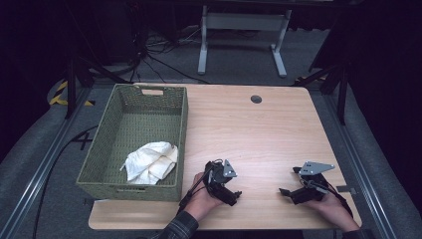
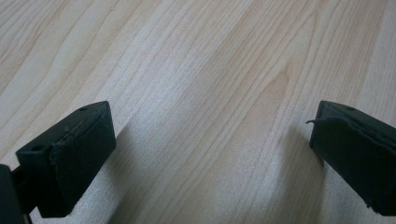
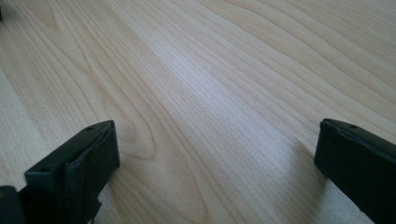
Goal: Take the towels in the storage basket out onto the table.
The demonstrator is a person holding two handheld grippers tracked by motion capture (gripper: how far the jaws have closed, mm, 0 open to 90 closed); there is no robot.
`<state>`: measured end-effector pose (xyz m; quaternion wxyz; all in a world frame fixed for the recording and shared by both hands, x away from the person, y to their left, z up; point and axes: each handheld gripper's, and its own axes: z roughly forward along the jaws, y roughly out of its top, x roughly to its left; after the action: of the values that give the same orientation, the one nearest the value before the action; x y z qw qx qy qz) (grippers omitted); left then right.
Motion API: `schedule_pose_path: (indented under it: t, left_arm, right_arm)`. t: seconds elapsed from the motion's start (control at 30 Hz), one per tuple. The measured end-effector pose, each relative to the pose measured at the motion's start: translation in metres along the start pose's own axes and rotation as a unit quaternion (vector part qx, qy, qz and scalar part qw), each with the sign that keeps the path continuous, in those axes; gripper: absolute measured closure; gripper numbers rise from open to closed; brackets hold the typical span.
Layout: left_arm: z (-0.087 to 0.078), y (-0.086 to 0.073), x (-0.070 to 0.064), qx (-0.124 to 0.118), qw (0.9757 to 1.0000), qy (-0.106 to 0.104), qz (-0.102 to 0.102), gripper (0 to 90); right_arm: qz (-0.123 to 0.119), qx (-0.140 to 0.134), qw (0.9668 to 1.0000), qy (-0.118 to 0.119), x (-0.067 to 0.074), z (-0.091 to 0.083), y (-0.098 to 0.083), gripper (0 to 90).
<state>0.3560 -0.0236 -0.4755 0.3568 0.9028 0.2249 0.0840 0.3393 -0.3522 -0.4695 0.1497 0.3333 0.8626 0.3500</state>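
The white cloth (image 1: 151, 162) lies in the basket (image 1: 102, 144), just left of the left claw (image 1: 225, 193), the nearer one. Both claws are spread and empty; the right claw (image 1: 291, 193) rests well right of the basket on the surface (image 1: 259, 129).

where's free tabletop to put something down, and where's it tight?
Most of the table is bare: the wide patch from the basket's right wall to the right edge, back to the round grommet. Also the strip between the left tongs and right tongs, both open and empty. Tight: the left side, taken by the basket holding a white cloth.
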Motion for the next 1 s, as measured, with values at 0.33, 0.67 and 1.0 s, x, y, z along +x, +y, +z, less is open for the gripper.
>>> schedule_pose_path:
  t: [0.33, 0.67, 1.0]
  left_arm:
    - [-0.003, 0.000, 0.001, 0.009, 0.9999, 0.005, -0.010, 1.3]
    - [-0.007, 0.002, 0.003, 0.020, 0.9994, -0.002, -0.028, 3.9]
    - [-0.012, 0.002, 0.004, 0.024, 0.9992, -0.005, -0.033, 3.9]
  right_arm:
    - [0.000, 0.000, 1.0000, 0.000, 0.000, 0.000, 0.000, 0.2]
    - [0.000, 0.000, 1.0000, 0.000, 0.000, 0.000, 0.000, 0.1]
    - [0.000, 0.000, 1.0000, 0.000, 0.000, 0.000, 0.000, 0.1]
